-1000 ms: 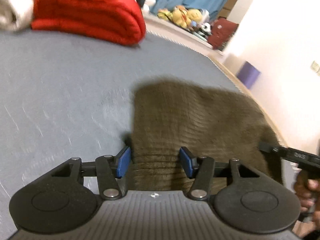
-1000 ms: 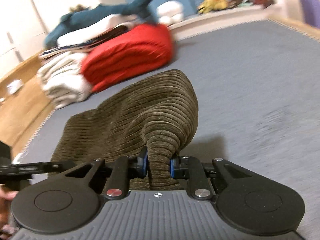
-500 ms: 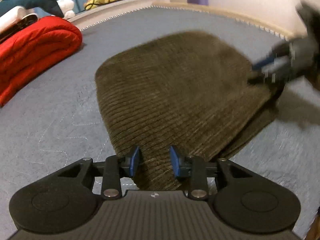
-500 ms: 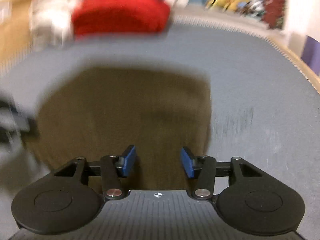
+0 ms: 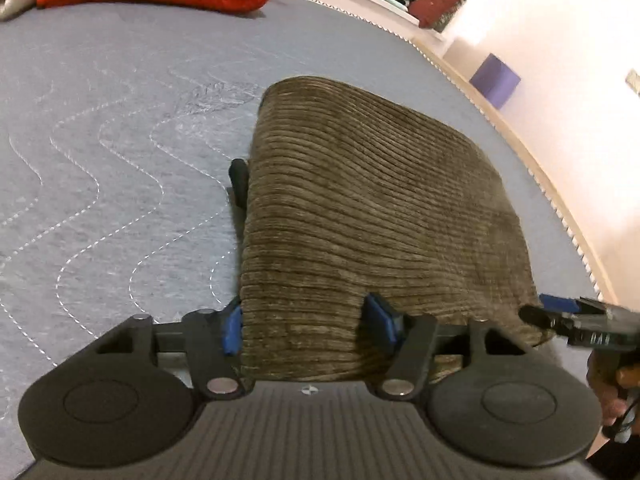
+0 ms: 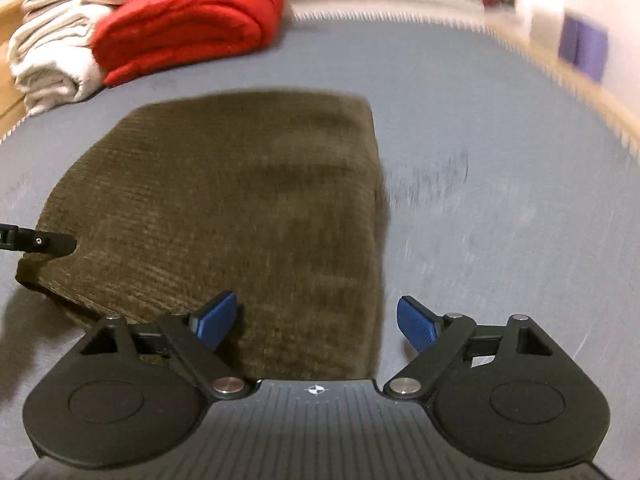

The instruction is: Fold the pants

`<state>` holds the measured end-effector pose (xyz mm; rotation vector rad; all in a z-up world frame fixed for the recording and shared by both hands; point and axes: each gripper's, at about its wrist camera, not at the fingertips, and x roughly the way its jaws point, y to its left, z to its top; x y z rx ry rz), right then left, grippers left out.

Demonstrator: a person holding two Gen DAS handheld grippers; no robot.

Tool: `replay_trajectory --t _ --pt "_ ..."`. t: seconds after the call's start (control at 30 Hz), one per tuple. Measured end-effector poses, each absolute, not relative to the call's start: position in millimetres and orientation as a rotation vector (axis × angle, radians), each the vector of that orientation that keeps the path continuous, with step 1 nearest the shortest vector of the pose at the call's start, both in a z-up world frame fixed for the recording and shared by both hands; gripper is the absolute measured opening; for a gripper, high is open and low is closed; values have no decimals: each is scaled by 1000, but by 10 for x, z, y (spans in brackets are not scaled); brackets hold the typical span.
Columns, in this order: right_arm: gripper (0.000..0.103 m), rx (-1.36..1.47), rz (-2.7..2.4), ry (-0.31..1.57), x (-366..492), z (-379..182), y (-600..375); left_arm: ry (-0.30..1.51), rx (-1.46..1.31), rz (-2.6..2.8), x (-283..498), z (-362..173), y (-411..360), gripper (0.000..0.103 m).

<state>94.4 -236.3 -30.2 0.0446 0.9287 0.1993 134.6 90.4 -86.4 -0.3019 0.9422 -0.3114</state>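
the olive corduroy pants [image 5: 372, 208] lie folded into a squat rectangle on the grey quilted bed cover [image 5: 100, 152], a red blanket [image 6: 184, 36] well beyond them. my left gripper [image 5: 308, 326] sits at the near edge on the left side, its jaws opening, blue pads spread with the cloth's left corner between them but not clamped. my right gripper [image 6: 316, 322] is at the near right corner, jaws opening wide; the right edge of the fold runs between the pads, untouched as far as i can see.

i judge this to be the let-go after laying a fold over. to do it well, i want both sets of pads fully clear of the corduroy before i pull back, so the thick ribbed cloth does not drag and peel the top layer open. lifting straight away from the edge looks safest, then checking that the near hems sit even.
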Motion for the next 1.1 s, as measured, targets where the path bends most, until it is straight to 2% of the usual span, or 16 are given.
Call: replay_trajectory --t 0.03,0.17,0.23,0.27,0.3,0.33,0.43,0.47,0.5,0.53,0.57,0.67,0.73,0.87,0.97,1.1 --pt "84 82 199 939 935 -323 -2394 953 -313 -306 1335 -846 934 60" --pt "30 107 177 938 904 -223 -2439 972 -319 -300 1259 -767 921 55" --pt "21 74 133 911 913 -158 -2480 983 -288 -298 1243 -745 915 55" --pt "21 72 111 902 943 -144 -2502 988 -275 -293 1237 -743 927 59" --pt "22 64 88 900 957 -149 -2512 989 -249 -271 1242 -727 926 62" --pt "28 55 79 906 965 -173 -2515 976 -208 -242 1232 -694 916 68" --pt "52 28 36 898 924 -131 -2451 846 10 -147 1118 -419 728 74" --pt "60 17 29 881 900 -74 -2435 796 50 -133 1065 -313 660 82" --pt "64 16 24 851 863 28 -2426 739 61 -132 990 -184 620 86" --pt "74 26 19 818 822 154 -2416 697 48 -138 926 -74 598 89" --pt "82 39 15 793 784 270 -2403 663 24 -137 863 36 578 90" --pt "98 96 25 707 601 662 -2372 610 -8 -82 708 280 467 93" --pt "102 102 42 654 422 872 -2327 591 -29 -44 577 389 400 97" --pt "102 77 52 597 97 1056 -2274 578 -48 0 357 371 255 98" --pt "102 85 81 619 -7 919 -2259 628 -90 -29 245 154 214 102" --pt "102 58 56 688 -9 582 -2217 769 -80 -14 308 -115 76 103"
